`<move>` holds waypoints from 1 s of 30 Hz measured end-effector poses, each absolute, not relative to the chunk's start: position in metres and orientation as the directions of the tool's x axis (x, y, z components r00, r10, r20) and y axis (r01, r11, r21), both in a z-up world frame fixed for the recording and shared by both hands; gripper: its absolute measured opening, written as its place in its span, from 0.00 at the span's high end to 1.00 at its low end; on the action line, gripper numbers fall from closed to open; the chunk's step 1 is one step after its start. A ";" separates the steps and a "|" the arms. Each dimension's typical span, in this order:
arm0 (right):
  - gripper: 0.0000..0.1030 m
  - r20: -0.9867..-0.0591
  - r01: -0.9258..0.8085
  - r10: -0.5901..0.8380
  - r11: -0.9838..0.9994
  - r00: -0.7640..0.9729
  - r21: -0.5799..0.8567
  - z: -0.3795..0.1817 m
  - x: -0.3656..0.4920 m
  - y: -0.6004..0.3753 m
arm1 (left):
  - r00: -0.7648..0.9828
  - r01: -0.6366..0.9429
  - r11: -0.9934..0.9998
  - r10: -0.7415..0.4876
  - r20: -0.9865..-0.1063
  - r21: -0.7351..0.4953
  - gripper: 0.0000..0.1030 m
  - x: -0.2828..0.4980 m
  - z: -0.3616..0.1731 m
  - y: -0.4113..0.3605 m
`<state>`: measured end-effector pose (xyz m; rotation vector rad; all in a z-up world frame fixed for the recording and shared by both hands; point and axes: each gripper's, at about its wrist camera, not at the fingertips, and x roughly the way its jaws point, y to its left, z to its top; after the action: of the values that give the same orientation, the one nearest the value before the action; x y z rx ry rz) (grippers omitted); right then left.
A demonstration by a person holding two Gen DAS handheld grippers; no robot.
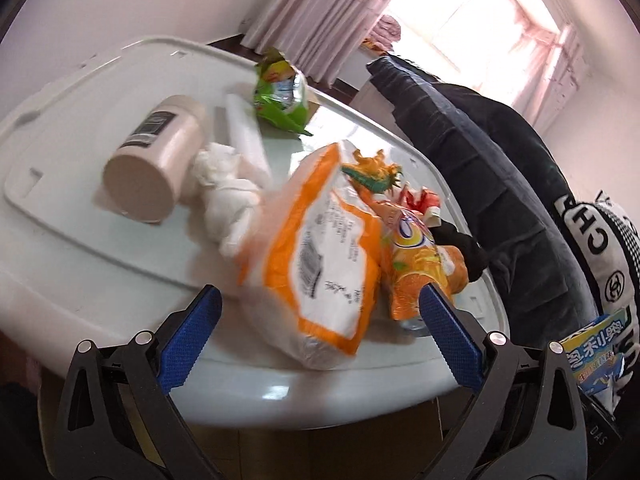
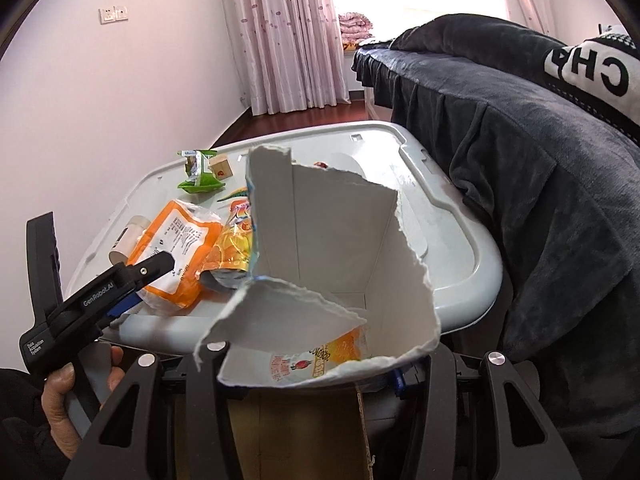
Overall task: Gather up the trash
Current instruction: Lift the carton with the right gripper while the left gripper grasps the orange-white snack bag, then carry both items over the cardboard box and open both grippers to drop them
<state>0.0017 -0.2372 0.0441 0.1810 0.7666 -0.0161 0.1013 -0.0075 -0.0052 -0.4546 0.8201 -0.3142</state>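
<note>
My left gripper point(image 1: 320, 312) is open, its blue pads either side of an orange and white wrapper point(image 1: 320, 264) lying on a pale plastic bin lid point(image 1: 80, 240). Beside it lie an orange snack bag point(image 1: 420, 256), a crumpled white tissue point(image 1: 228, 196), a beige bottle point(image 1: 156, 160) on its side and a green wrapper point(image 1: 280, 96). My right gripper point(image 2: 316, 376) is shut on a torn white paper bag point(image 2: 332, 248) held open and upright at the lid's near edge, with an orange wrapper point(image 2: 320, 356) inside. The left gripper also shows in the right wrist view point(image 2: 156, 276).
A dark blue blanket point(image 1: 500, 184) covers a bed right of the lid, with a black and white printed cloth point(image 2: 592, 72) on it. A blue packet point(image 1: 596, 352) lies at the right. A small wooden block point(image 2: 221, 168) sits near the green wrapper. Pink curtains point(image 2: 288, 32) hang behind.
</note>
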 end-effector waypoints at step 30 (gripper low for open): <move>0.53 -0.686 0.080 0.055 0.983 0.726 0.163 0.037 0.001 -0.236 | 0.798 0.280 0.959 -0.254 -0.546 -0.038 0.80 0.006 0.099 -0.036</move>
<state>0.0006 -0.2365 0.0374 0.1869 0.7595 -0.0138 0.0059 -0.0361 0.0988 0.0457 0.5796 -0.2867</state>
